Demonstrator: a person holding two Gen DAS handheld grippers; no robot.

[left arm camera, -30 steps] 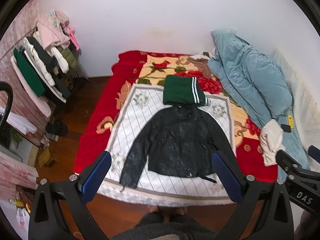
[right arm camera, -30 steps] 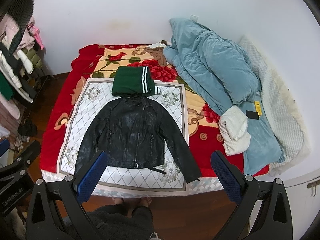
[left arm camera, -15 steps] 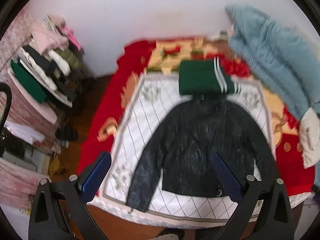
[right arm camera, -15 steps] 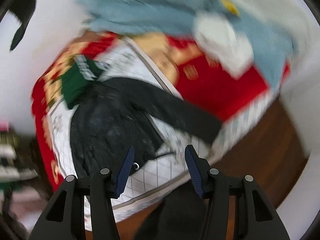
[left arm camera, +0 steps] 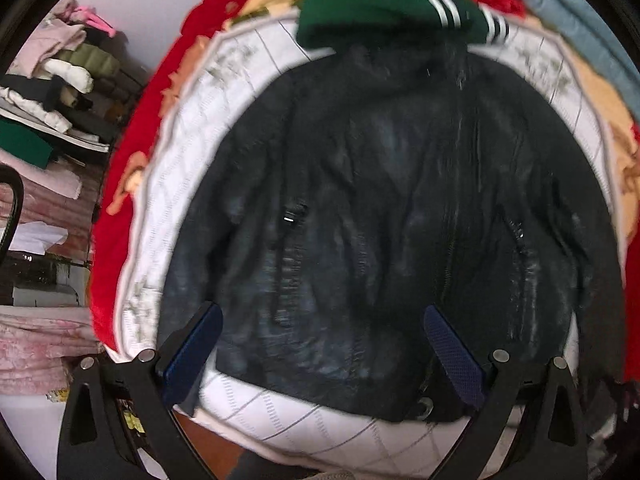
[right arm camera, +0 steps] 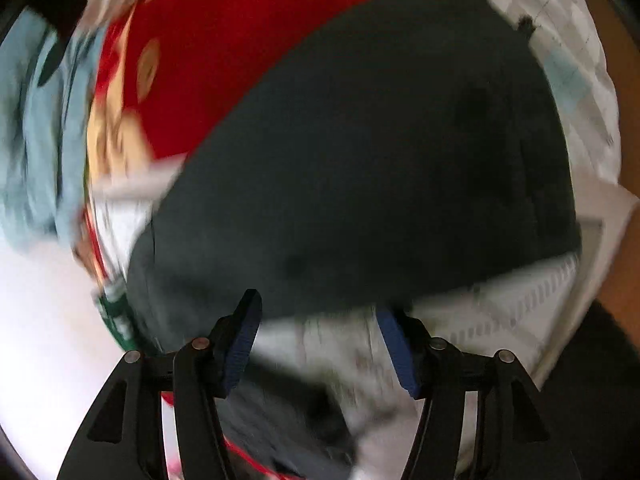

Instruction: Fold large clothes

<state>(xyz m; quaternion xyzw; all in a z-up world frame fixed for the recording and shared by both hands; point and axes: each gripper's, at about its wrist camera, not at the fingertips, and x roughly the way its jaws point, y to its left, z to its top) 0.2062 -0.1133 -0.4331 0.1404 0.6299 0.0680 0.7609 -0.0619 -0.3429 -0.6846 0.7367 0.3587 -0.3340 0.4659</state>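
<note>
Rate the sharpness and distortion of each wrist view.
Left wrist view: mild motion blur; black jacket zips readable, fisheye bows the white quilt. Right wrist view: heavy smear; the jacket is a featureless dark mass, only the right gripper sharp.

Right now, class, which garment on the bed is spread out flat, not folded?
The black jacket, sleeves spread on the white quilt; the green striped garment beyond its collar is folded.

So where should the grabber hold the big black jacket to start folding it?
Probably at a sleeve end. The black jacket lies flat, front up, sleeves spread over the white quilt. The left gripper, open, could come from the bed's near edge and pinch the cuff there, where the layers look thin.
</note>
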